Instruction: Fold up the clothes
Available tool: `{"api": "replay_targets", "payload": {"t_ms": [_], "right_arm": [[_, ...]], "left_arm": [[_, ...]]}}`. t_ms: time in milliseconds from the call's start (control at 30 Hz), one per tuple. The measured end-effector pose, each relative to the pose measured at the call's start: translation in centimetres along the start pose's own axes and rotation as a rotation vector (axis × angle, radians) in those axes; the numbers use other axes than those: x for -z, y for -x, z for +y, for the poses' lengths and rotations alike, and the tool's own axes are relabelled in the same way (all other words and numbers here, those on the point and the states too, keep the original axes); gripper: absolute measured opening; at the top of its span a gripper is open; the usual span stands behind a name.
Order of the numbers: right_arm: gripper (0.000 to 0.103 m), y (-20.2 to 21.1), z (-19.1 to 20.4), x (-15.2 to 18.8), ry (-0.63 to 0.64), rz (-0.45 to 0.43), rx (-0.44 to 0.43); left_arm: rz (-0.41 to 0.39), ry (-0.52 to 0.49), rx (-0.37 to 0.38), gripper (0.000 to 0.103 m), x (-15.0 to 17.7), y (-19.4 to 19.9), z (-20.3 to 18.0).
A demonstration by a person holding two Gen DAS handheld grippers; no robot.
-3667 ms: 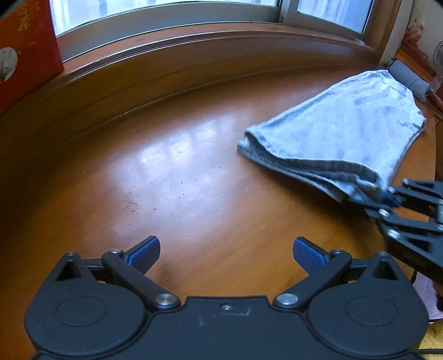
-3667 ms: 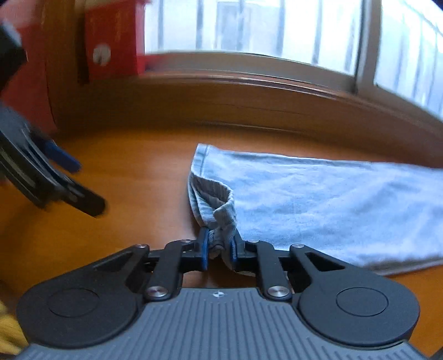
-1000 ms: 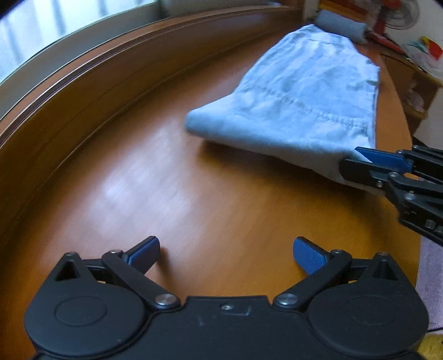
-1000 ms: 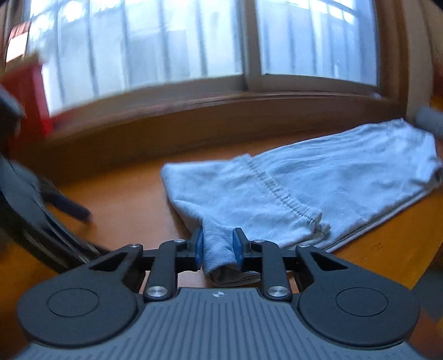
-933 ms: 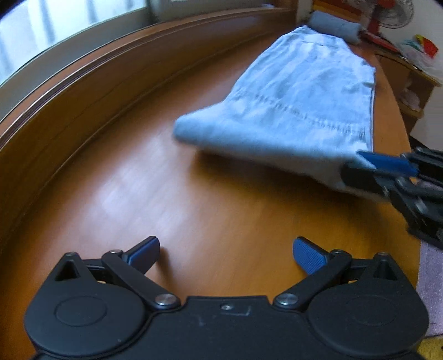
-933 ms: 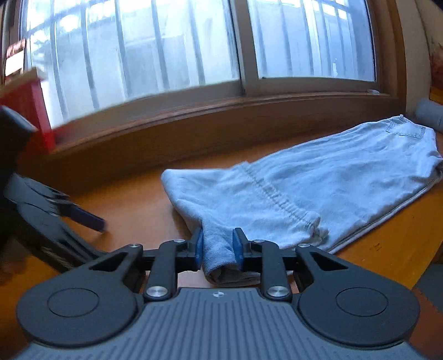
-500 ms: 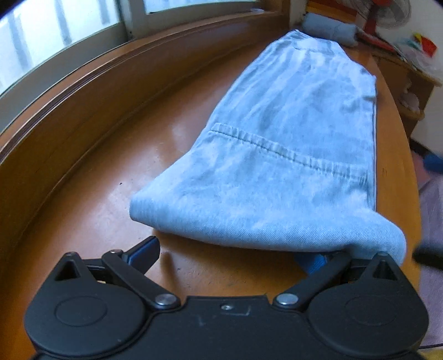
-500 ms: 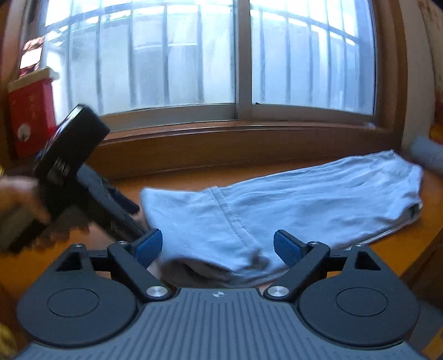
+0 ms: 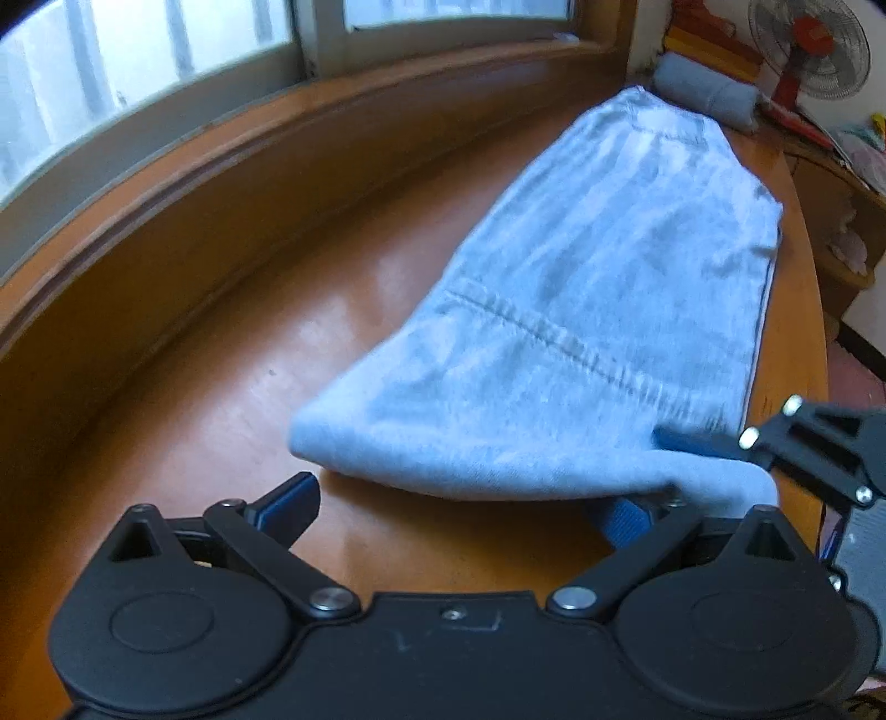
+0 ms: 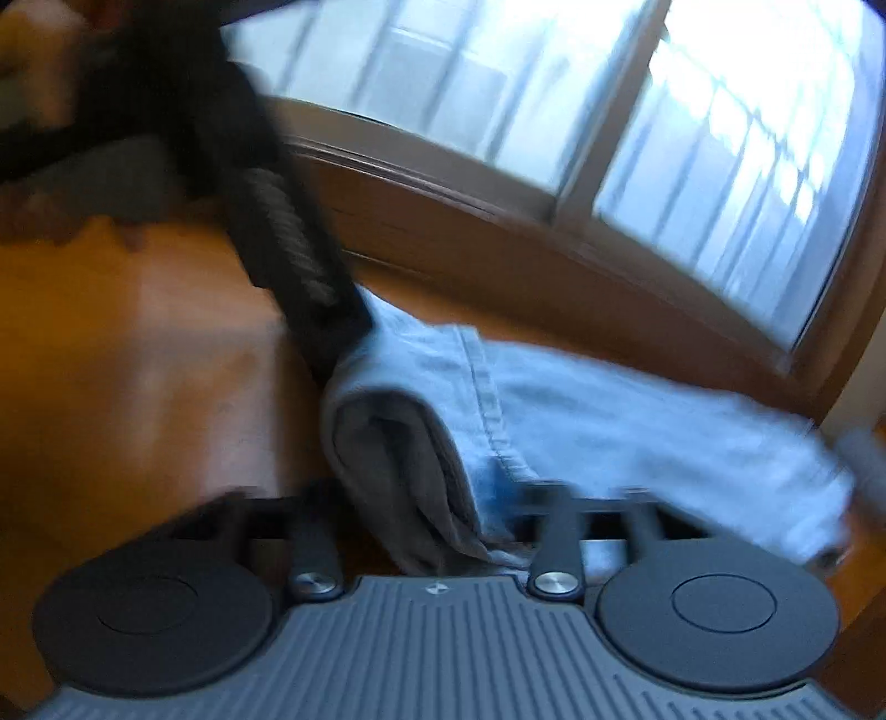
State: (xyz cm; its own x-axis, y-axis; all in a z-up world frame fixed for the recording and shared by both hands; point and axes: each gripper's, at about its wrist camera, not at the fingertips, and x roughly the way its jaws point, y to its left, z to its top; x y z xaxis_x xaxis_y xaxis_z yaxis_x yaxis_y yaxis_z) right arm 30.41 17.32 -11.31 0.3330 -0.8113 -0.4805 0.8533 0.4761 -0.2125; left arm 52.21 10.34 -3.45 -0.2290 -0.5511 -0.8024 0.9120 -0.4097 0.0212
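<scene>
a: jeans [image 9: 598,310] lie folded lengthwise on the wooden table [image 9: 232,399], running from the near fold toward the window corner.
b: left gripper [image 9: 459,509]?
a: jaws spread wide, nothing clamped. the near folded edge of the denim droops over its right pad; the left pad is clear of the cloth, over bare wood.
b: right gripper [image 10: 421,515]?
a: just been closing. its own view is blurred, but the jaws stand narrow with the thick end of the fold bunched between them, so it has the jeans by that corner. in the left view it comes in from the right edge, blue pad lying on the cloth.
b: anything else on the table?
a: rolled grey cloth [image 9: 703,94] at the far end, just beyond the jeans. red fan [image 9: 808,44] behind that.
</scene>
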Motion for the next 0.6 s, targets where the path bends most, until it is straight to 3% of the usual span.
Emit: {"api": "replay_targets", "payload": {"t_ms": [267, 367, 467, 600], "right_arm": [[0.014, 1.9, -6.4, -2.3, -0.414, -0.056, -0.213], [0.014, 1.8, -11.1, -1.8, -0.691, -0.086, -0.259], [0.014, 0.6, -15.8, 0.2, -0.971, -0.108, -0.196], [0.018, -1.4, -17.6, 1.8, -0.918, -0.001, 0.018]], "left_arm": [[-0.101, 0.047, -0.044, 0.103, -2.4, 3.0, 0.8], [-0.128, 0.045, -0.050, 0.103, -4.3, 2.6, 0.4], [-0.143, 0.015, -0.047, 0.103, -6.5, 1.4, -0.8], [-0.140, -0.062, -0.030, 0.103, -9.6, -1.9, -3.4]]}}
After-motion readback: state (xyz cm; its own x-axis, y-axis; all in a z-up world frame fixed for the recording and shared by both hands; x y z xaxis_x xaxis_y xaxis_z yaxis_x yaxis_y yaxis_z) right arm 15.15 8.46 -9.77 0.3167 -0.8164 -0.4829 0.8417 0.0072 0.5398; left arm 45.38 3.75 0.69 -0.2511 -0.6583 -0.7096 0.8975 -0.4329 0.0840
